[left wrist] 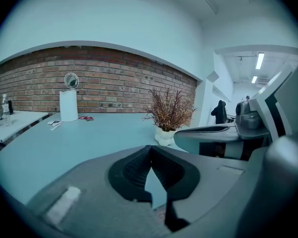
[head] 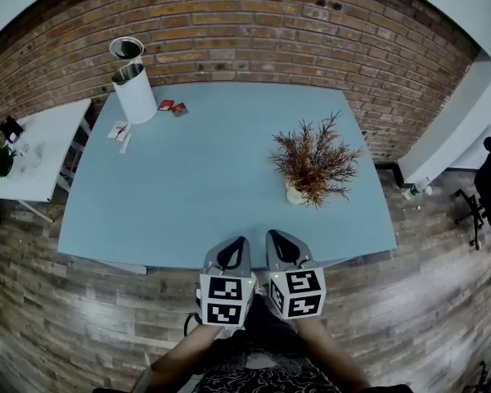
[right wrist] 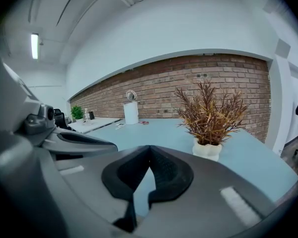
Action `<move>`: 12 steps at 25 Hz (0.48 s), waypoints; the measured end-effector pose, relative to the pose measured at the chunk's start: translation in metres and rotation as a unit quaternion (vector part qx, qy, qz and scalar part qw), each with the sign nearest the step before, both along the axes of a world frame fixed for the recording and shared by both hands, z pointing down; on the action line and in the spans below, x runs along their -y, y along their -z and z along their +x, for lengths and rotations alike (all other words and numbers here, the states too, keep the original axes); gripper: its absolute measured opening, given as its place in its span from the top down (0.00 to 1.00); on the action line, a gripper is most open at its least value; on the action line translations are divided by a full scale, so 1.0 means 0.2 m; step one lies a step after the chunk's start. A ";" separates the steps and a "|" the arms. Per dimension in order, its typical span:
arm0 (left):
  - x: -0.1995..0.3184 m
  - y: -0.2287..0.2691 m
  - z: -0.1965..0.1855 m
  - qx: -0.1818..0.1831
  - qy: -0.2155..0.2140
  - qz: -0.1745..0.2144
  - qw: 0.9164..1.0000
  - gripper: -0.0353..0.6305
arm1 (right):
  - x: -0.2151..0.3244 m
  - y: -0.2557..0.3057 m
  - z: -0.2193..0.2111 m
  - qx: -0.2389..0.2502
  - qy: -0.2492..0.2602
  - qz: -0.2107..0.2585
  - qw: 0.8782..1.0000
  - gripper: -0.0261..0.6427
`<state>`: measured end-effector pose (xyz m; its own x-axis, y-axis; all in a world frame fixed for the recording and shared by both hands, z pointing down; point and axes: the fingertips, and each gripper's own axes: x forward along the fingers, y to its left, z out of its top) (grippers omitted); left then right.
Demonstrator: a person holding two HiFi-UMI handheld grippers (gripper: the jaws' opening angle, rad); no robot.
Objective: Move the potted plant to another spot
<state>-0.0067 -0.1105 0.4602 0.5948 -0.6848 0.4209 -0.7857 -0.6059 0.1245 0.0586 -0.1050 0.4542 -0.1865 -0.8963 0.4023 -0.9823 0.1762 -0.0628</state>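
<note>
Table (head: 188, 195): pale blue, stretching away ahead of both tools.
Left gripper (head: 232, 248): hovering over the table's near edge, its jaws pressing together with nothing between them.
Right gripper (head: 280, 242): hanging just beside the left one, on its right, its jaws meeting at the tips and carrying nothing.
Potted plant (head: 315, 164): standing upright in a white pot on the table, ahead of both grippers and off to their right, well apart from either.
White cylinder (head: 136, 95): standing far ahead, off to the left gripper's left, near the brick wall (head: 254, 31).
</note>
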 end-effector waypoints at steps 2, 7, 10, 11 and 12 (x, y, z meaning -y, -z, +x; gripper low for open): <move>0.00 0.00 -0.01 0.001 0.004 0.000 1.000 0.96 | 0.00 0.00 -0.01 0.003 0.002 -0.001 1.000 0.95; -0.01 0.00 -0.01 0.002 0.004 0.005 1.000 0.96 | -0.03 -0.02 -0.01 0.011 0.003 -0.003 1.000 0.95; -0.02 0.00 -0.01 0.003 0.004 0.008 1.000 0.96 | -0.04 -0.02 -0.01 0.010 0.006 -0.004 1.000 0.95; -0.02 0.01 0.00 0.003 0.005 0.008 1.000 0.96 | -0.04 -0.02 -0.01 0.010 0.006 -0.004 1.000 0.95; -0.02 0.01 -0.01 0.004 0.005 0.008 1.000 0.96 | -0.04 -0.02 -0.02 0.010 0.007 -0.003 1.000 0.95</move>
